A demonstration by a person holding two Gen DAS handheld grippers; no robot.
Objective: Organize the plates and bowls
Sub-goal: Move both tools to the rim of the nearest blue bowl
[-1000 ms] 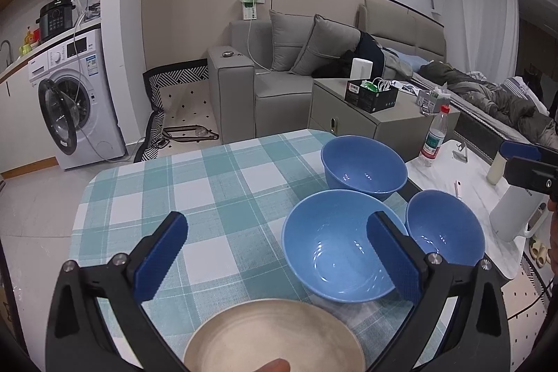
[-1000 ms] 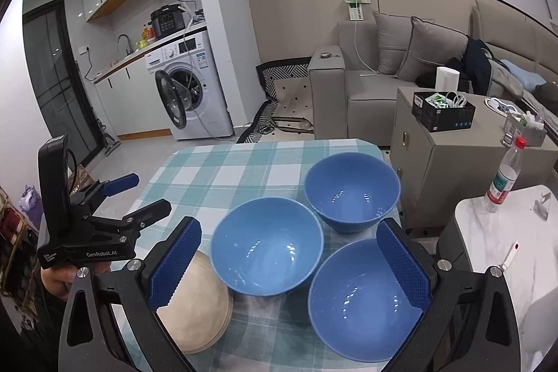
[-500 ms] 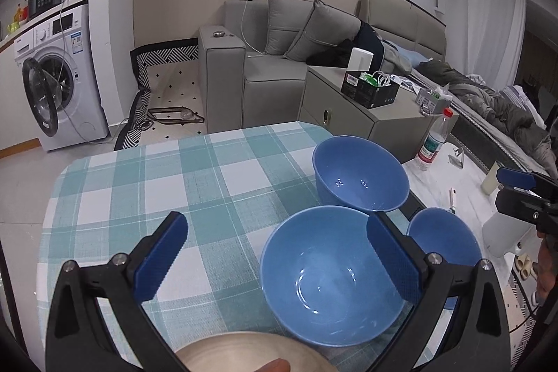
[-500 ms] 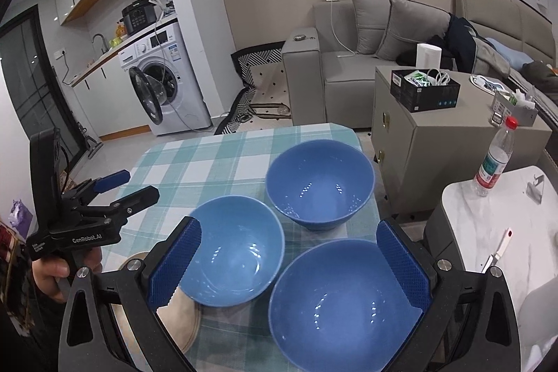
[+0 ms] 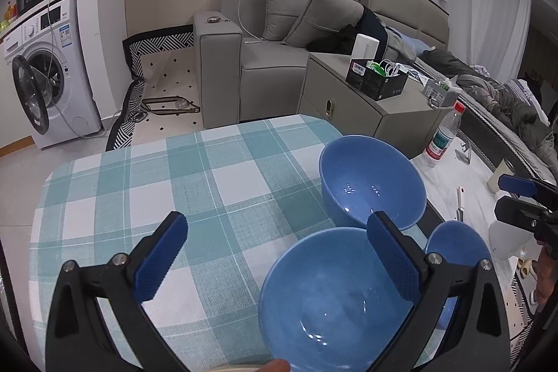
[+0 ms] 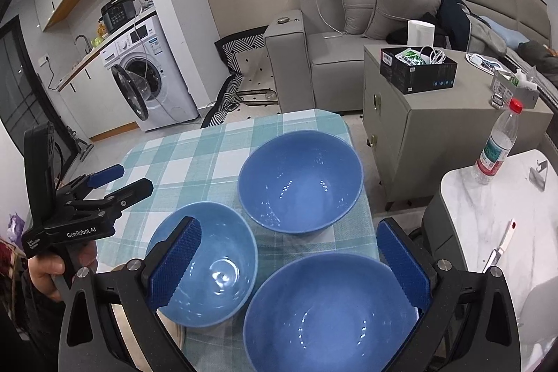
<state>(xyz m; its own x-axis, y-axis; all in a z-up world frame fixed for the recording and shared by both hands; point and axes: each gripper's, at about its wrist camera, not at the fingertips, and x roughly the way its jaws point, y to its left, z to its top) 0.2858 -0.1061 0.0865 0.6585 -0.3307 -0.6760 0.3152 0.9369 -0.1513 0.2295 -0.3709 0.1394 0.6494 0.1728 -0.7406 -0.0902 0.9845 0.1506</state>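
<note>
Three blue bowls stand close together on the checked tablecloth (image 5: 209, 197). In the left wrist view my left gripper (image 5: 275, 253) is open, and its right finger overlaps the rim of the nearest bowl (image 5: 331, 309). Beyond that are the far bowl (image 5: 369, 183) and a third bowl (image 5: 457, 246) at the right. In the right wrist view my right gripper (image 6: 291, 264) is open above the near bowl (image 6: 331, 312), with the left bowl (image 6: 209, 267) and far bowl (image 6: 300, 180) ahead. A beige plate (image 6: 176, 337) shows as a sliver at the lower left. A hand holds the left gripper (image 6: 130, 178) open at the left.
A white marble side table (image 6: 488, 197) carries a water bottle (image 6: 495, 149) just right of the dining table. Behind it stand a grey cabinet (image 6: 418, 128), a sofa (image 5: 265, 58) and a washing machine (image 5: 45, 75). The table's far left (image 5: 122, 190) holds nothing.
Both grippers have moved forward and lower over the bowls, which now look larger. The beige plate has slipped almost out of the left wrist view. The bowls have stayed put.
</note>
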